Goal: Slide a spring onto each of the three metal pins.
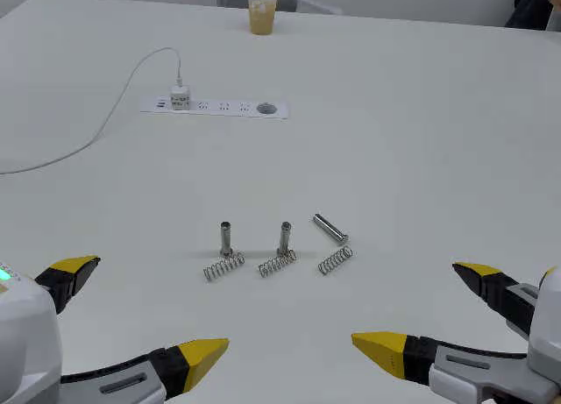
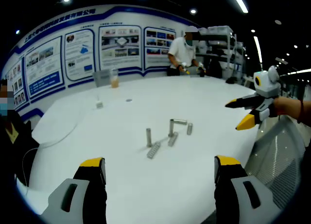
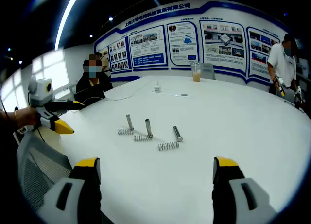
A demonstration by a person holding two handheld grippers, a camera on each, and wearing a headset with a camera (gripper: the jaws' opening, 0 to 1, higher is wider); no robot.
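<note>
Jaws of the left gripper (image 1: 136, 315) and the right gripper (image 1: 427, 308) stand spread wide at the near edge of the head view, and both hold nothing. Their bodies are white plastic, the arms black, the tips yellow wedges. Under them runs a broad white table (image 1: 421, 141), smooth and matt.

Just past the grippers, three short coil springs of bare wire lie slanted in a row: left spring (image 1: 224, 266), middle spring (image 1: 278, 263), right spring (image 1: 336, 260). Right behind them are the shiny steel pins. The left pin (image 1: 226, 237) and middle pin (image 1: 285, 237) stand upright on wider feet, each with a spring lying at its base. The right pin (image 1: 330, 229) lies on its side, its wider end close to the right spring. Every spring is off its pin.

Farther on, a flat white power strip (image 1: 215, 108) holds a white plug (image 1: 180, 97) whose cable (image 1: 105, 124) curves away to the left. At the far edge stands a clear cup (image 1: 262, 14) of amber drink. Beyond the table, in the left gripper view, blue-and-white display boards (image 2: 119, 42) line a curved wall, where a person (image 2: 183, 49) in a white top stands.
</note>
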